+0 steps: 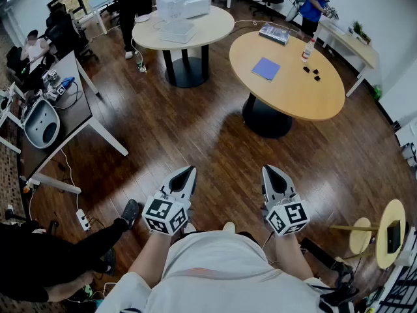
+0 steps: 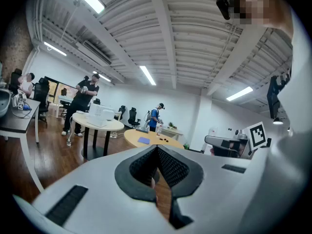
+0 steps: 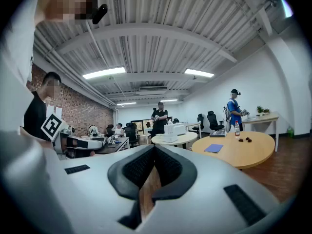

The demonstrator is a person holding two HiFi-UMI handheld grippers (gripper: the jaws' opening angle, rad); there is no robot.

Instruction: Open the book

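A thin blue book [image 1: 266,68] lies shut on the round wooden table [image 1: 306,93] far ahead of me, and shows small in the left gripper view [image 2: 144,140] and the right gripper view [image 3: 213,148]. My left gripper [image 1: 188,171] and right gripper [image 1: 269,170] are held close to my body over the wooden floor, well short of that table. Both point forward. In each gripper view the dark padded jaws meet at their tips, left [image 2: 157,148] and right [image 3: 154,147], with nothing between them.
A white round table [image 1: 215,28] with a white box [image 1: 184,4] stands beyond to the left. On the wooden table are a bottle [image 1: 307,48], small dark items [image 1: 311,72] and a grey book [image 1: 273,33]. A dark desk [image 1: 62,109] is at left. Several people are around.
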